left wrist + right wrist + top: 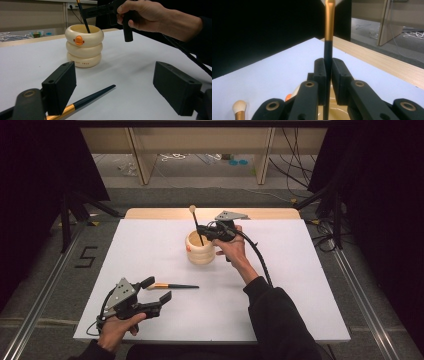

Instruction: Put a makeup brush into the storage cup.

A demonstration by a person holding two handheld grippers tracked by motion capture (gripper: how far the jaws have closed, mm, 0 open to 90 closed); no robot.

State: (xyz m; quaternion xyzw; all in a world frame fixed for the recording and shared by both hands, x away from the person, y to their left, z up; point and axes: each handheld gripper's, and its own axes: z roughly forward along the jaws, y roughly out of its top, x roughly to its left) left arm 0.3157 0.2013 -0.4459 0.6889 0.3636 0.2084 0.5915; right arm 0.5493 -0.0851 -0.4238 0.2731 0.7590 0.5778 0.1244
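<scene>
Nearest the person, the left gripper rests low over the front left of the white table, jaws spread wide and holding nothing. A second brush lies flat on the table between and just beyond those jaws, black handle pointing right, gold ferrule toward the gripper; in the left gripper view it runs beside the left-hand jaw pad.

Farther back, near the table's centre, stands a cream holder of three stacked rings with an orange mark.

Above it, the right gripper is clamped on a black-handled brush. The brush stands nearly upright, its lower end inside the holder. In the right gripper view, both pads press the handle below the gold ferrule.
</scene>
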